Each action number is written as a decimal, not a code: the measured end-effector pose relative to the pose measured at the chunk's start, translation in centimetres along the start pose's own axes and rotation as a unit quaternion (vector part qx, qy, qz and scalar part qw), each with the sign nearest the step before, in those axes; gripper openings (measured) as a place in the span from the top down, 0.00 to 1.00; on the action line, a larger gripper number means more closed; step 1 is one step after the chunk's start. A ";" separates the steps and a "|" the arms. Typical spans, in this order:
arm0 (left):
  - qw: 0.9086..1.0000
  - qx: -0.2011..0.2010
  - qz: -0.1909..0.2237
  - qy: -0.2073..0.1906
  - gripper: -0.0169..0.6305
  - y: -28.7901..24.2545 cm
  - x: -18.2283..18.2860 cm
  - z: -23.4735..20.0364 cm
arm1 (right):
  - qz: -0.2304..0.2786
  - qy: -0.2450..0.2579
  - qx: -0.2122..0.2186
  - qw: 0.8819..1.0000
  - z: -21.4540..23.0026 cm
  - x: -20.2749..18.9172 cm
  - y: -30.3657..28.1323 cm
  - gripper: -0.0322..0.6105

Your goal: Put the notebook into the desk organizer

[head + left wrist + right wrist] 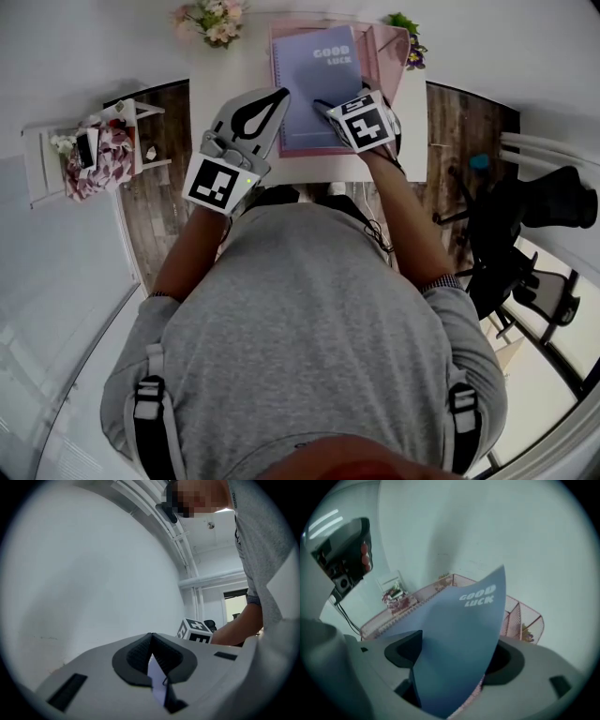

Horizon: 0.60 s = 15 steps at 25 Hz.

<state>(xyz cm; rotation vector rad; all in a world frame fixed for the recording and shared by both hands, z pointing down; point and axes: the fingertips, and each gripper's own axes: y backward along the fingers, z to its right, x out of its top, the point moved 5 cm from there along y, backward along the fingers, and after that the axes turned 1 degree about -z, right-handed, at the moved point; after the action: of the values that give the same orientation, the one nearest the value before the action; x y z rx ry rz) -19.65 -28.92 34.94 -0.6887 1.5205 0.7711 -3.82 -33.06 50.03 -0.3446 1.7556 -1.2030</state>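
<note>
A lavender spiral notebook (317, 80) printed "GOOD LUCK" lies on the white desk, its far end over the pink wire desk organizer (389, 52). My right gripper (330, 111) is at its near right corner. In the right gripper view the notebook (464, 634) rises between the wide-apart jaws of that gripper (454, 656), and the pads do not press it; the organizer (525, 620) stands behind. My left gripper (279, 94) sits at the notebook's spiral edge with its tips together (151, 637). A pale sliver shows in the gap behind its tips.
Flowers (211, 19) and a small plant (408, 33) stand at the back of the desk (234, 66). A white shelf unit (84, 155) with small things is on the left. A black office chair (534, 216) stands at the right.
</note>
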 end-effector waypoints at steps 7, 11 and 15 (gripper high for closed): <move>1.000 -0.012 -0.004 0.002 0.95 0.3 -0.3 0.1 | -0.020 0.016 -0.024 0.999 -0.1 -0.6 -0.5 0.27; 1.000 -0.017 -0.005 0.002 0.95 0.4 -0.2 0.4 | -0.030 0.033 -0.046 0.998 0.0 -0.4 -0.3 0.21; 1.000 -0.020 -0.006 0.004 0.95 0.6 -0.3 0.5 | -0.037 0.032 -0.054 0.997 0.2 -0.4 -0.3 0.19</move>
<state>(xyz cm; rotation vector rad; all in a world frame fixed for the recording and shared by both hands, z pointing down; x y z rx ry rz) -19.82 -28.16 35.24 -0.7299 1.5105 0.7919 -3.52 -33.05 50.49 -0.4422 1.8828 -1.1839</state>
